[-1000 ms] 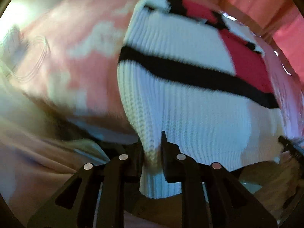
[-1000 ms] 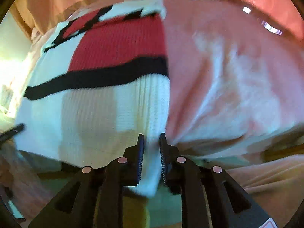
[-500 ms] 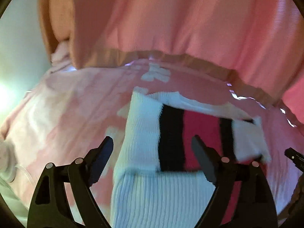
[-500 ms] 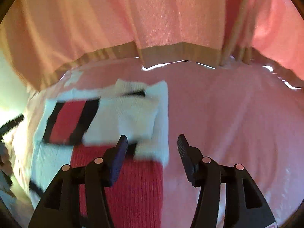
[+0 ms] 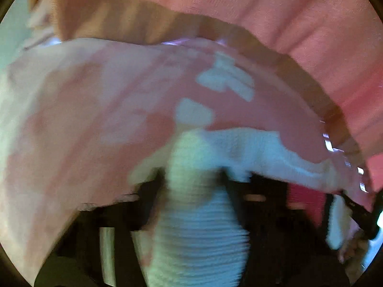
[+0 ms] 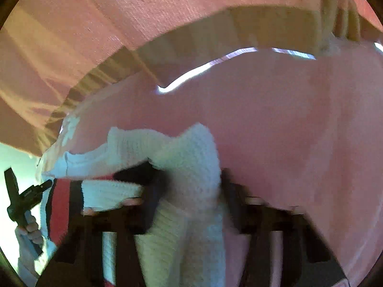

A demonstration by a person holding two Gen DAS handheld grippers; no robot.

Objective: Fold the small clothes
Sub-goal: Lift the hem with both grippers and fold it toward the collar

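Both claws just closed: left claw [image 5: 194,184] and right claw [image 6: 189,191] each pinch the white sweater [image 5: 198,227] over the pink cloth [image 5: 95,119].

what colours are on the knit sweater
White with red blocks and black stripes, clearest in the right wrist view: sweater.

White ribbed knit sweater [image 5: 198,227] with red and black bands; pink-and-white blotched cloth [image 5: 95,119]

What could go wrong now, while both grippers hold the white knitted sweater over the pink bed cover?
1. The left gripper and right gripper, jaws just closed, each pinch only a bunched corner of the white sweater; the thick knit might slip out.
2. The cloth between them sags unevenly, so the fold may land crooked on the pink cover.
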